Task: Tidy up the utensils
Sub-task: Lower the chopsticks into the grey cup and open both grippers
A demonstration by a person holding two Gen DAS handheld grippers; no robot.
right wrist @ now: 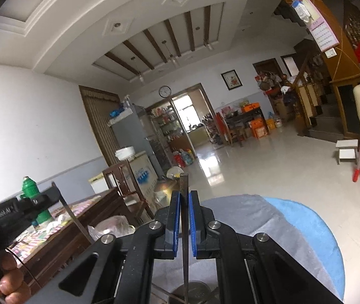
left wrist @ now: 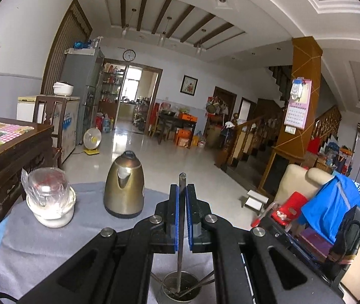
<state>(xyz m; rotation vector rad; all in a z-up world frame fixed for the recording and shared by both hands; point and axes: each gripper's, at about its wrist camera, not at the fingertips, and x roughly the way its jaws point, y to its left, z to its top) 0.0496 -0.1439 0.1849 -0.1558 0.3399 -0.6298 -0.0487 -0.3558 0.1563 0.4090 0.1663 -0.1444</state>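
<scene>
**Both claws clamped on upright metal utensils**

Left gripper (left wrist: 182, 192) pinched tight on thin steel rod utensil (left wrist: 182, 179), long axis vertical, rounded top end up, lower end down in metal holder cup (left wrist: 181, 287) on grey cloth. Right gripper (right wrist: 184, 200) closed on flat dark metal utensil (right wrist: 184, 185), also upright, tapering downward above cup.

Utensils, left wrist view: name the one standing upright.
The utensil clamped in the left gripper stands upright; the other utensils lean slanted in the metal cup.

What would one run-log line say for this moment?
left gripper: shut on metal utensil | right gripper: shut on chopstick | metal cup: below
</scene>
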